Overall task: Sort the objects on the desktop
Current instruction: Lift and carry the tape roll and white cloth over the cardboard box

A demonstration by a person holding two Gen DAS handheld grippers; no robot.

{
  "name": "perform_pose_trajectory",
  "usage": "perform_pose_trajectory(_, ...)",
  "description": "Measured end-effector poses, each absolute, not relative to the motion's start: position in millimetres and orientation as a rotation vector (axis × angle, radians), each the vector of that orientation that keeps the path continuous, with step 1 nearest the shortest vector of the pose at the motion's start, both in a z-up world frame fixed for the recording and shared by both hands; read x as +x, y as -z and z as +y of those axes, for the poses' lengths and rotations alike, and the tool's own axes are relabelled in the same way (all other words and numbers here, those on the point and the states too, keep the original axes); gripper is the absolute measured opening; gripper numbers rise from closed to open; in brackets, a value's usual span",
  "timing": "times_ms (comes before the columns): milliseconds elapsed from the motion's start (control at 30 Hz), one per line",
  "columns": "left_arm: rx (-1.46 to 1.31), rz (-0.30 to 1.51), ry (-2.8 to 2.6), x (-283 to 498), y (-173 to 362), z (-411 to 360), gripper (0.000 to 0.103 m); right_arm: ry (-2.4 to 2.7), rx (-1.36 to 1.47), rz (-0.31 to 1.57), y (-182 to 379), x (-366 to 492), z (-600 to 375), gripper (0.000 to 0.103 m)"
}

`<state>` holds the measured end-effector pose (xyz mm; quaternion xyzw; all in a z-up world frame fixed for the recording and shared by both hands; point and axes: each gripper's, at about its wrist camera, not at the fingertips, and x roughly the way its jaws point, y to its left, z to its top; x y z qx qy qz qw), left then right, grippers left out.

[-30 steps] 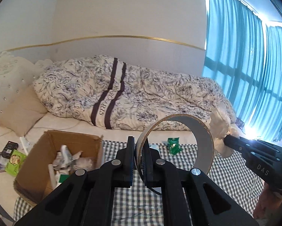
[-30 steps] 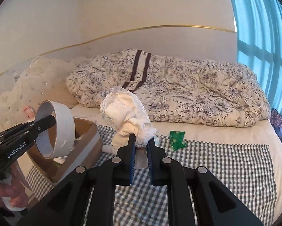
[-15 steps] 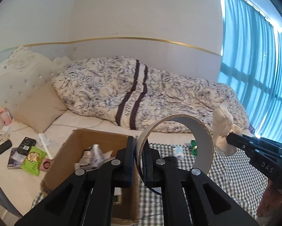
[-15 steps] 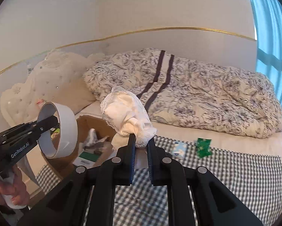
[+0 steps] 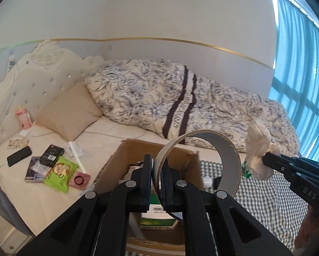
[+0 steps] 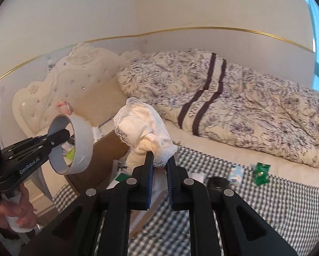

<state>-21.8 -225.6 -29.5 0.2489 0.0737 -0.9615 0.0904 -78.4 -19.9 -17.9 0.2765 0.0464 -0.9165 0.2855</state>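
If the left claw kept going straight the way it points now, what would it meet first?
Probably the cardboard box: the left claw, shut on the tape roll, points over its open top. Depth is unclear, so it might pass above.

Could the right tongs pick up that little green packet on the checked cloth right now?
Probably not as things stand: the right tongs are shut on a lace-trimmed cloth bundle, so nothing is free to grip. The green packet lies in the open on the checked cloth, unblocked, once the bundle is dropped.
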Motion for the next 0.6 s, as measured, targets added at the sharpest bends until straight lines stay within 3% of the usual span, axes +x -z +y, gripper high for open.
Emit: perform_pose_trajectory(600,0.935,0.166,2.788,-61.5,76.5,-259.9,0.007,2.322,0.916,0.203,75.7,-130.1,-92.0,0.011)
